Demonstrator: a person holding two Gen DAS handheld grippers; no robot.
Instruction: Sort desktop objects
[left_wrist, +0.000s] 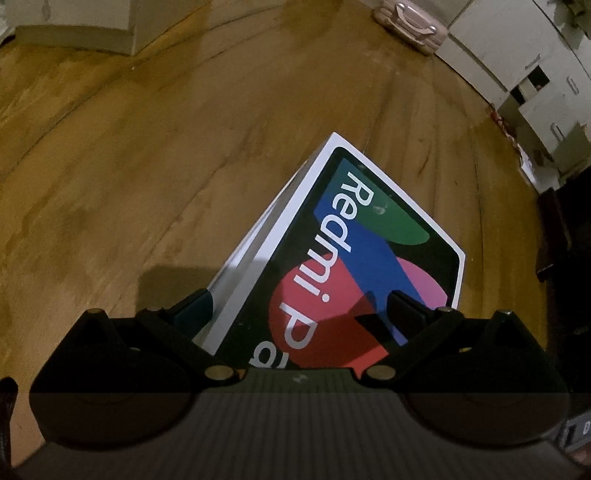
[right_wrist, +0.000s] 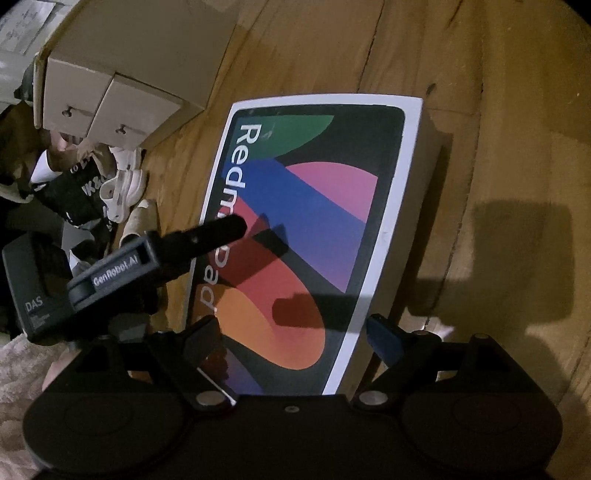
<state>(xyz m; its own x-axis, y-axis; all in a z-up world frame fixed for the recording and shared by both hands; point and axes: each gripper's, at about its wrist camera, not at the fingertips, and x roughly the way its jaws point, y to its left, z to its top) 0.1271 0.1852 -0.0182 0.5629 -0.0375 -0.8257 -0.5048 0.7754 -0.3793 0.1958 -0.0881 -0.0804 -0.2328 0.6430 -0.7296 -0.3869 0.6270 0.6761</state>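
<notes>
A flat Redmi Pad box (left_wrist: 354, 251), white-edged with a dark, colourful face, is held up over the wooden floor. My left gripper (left_wrist: 299, 306) is shut on its near end, one finger on the white side, one on the printed face. In the right wrist view the same box (right_wrist: 317, 221) lies between the fingers of my right gripper (right_wrist: 291, 339), which grips its near end by both long edges. The left gripper (right_wrist: 207, 236) shows there too, reaching in from the left onto the box's edge.
Wooden floor (left_wrist: 147, 166) lies below. A pink suitcase (left_wrist: 410, 22) and white cabinets (left_wrist: 528, 74) stand at the far right. In the right wrist view, cardboard boxes (right_wrist: 118, 92), white shoes (right_wrist: 125, 181) and a dark bag (right_wrist: 74, 195) sit at the left.
</notes>
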